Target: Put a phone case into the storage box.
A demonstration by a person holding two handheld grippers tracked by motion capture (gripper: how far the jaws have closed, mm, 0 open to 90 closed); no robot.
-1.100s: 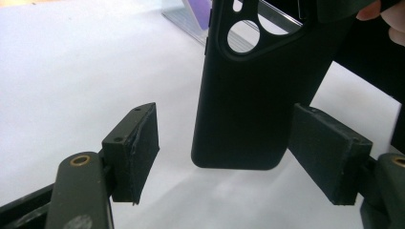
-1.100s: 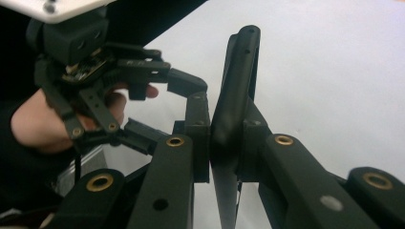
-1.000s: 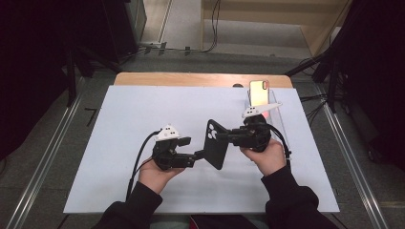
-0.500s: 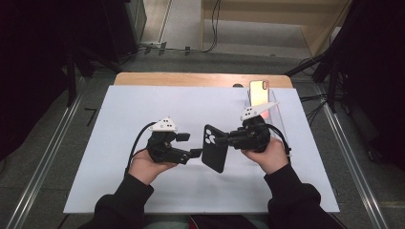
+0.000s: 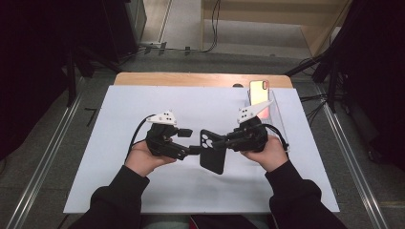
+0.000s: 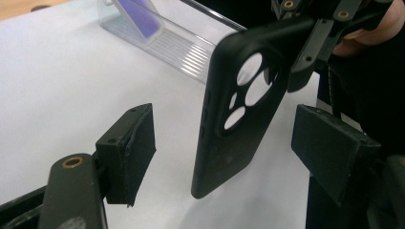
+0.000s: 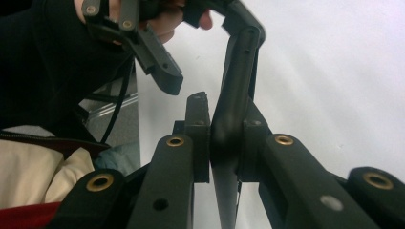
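The right gripper (image 5: 224, 141) has its jaws clamped on the upper end of a black phone case (image 5: 212, 151), holding it lifted above the white tabletop (image 5: 110, 191), a little nearer the person's edge than the middle. In the right gripper view the case (image 7: 234, 119) runs edge-on between the two pads, pinched firmly. The left gripper (image 5: 191, 141) stands just beside it with its jaws spread wide, one on each side of the case; in the left gripper view the case (image 6: 239, 105) hangs between the open pads with its camera cut-outs showing, touching neither.

My reading is that the work is a fitting or handing-over of the case, and it is at an early-to-middle stage: the case is picked up and presented, the left jaws are placed around it but not closed. A phone (image 5: 259, 91) leans in a clear stand (image 5: 277, 119) near the far right corner of the tabletop (its screen glowing orange-pink in the high view), well apart from the case, so bringing the two together is left to do.

The case's lower end is cut off in the right gripper view. Whether the case is empty inside cannot be told, since only its back and edge face the cameras.
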